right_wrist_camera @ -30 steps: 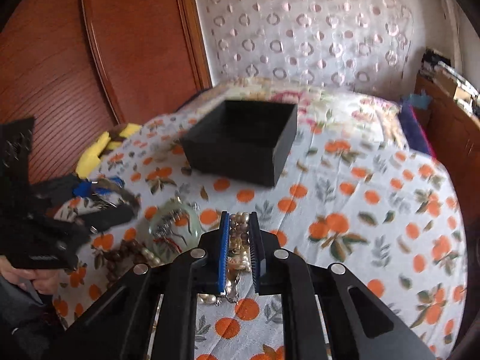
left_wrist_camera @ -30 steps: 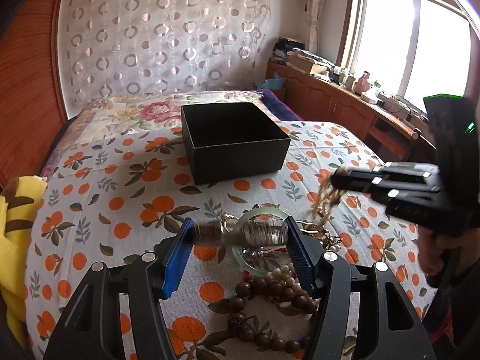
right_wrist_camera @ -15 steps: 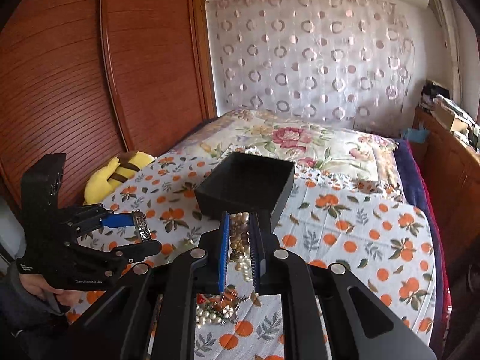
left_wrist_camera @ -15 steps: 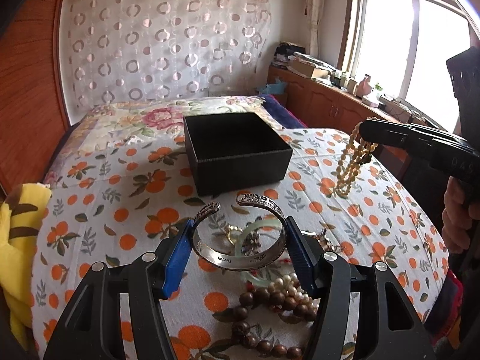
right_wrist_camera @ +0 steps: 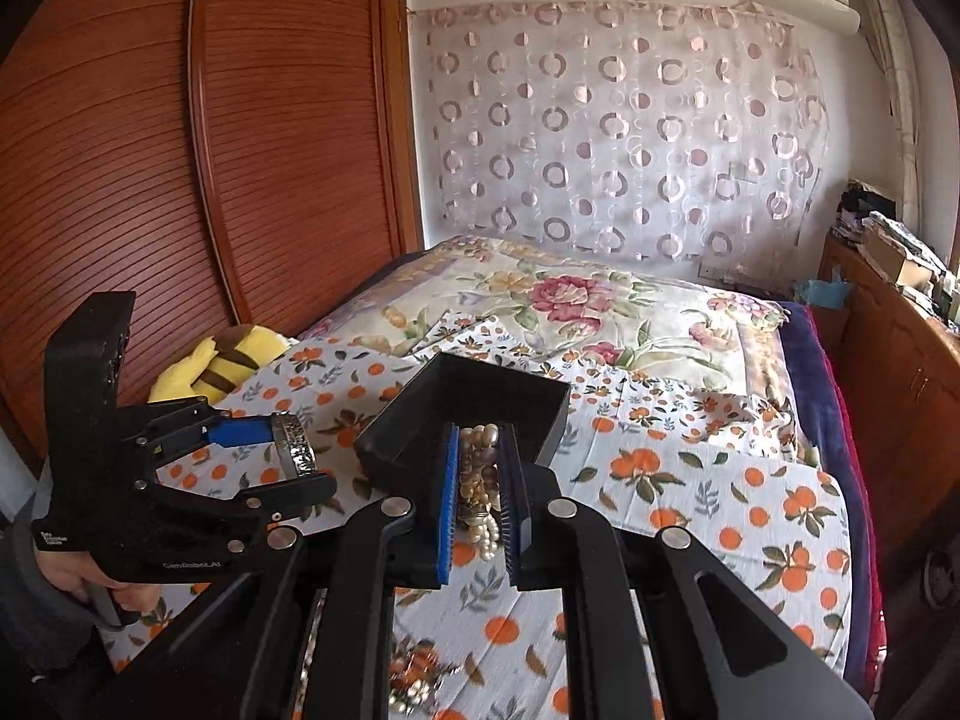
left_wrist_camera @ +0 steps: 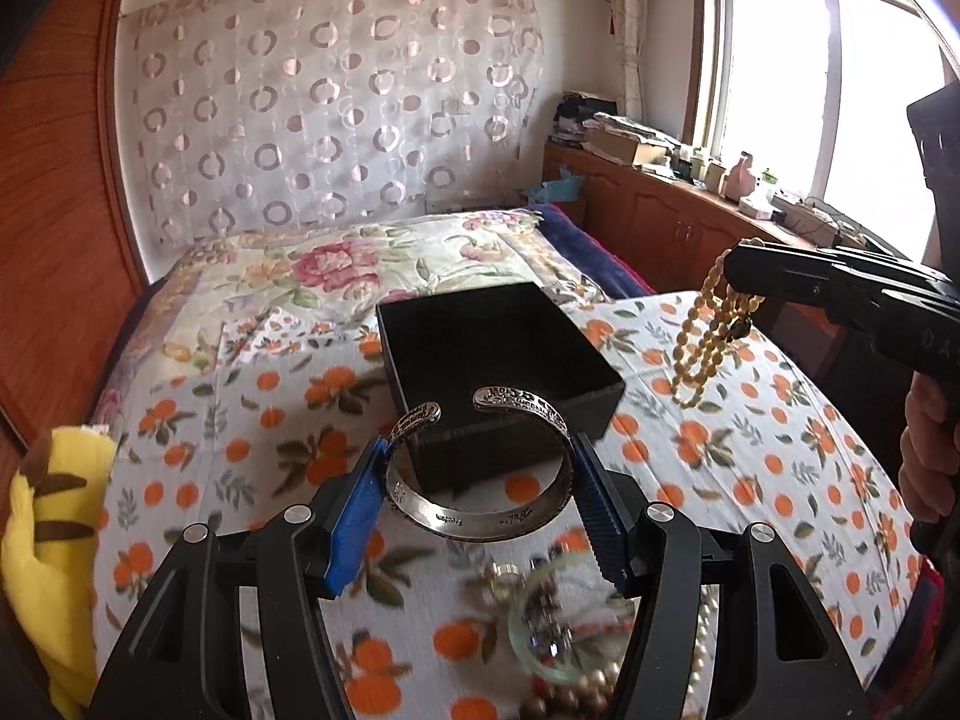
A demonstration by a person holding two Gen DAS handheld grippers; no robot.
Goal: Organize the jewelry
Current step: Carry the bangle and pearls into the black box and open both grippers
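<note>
Above bedspread (left_wrist_camera: 780, 480), engraved silver cuff (left_wrist_camera: 480, 480), maybe inscribed

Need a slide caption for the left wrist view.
Left claw grips a silver cuff bracelet before the black box; right claw dangles a bead strand.

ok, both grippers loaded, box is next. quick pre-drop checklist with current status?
1. Left gripper clamps the silver cuff across its sides: ok.
2. Right gripper shut on the bead strand: ok.
3. Black box open and upright: ok.
4. Box contents: cannot tell, interior dark.
5. Either piece over the box opening: not ok, both short of it.
6. Strand hangs free of the jewelry pile: ok.
</note>
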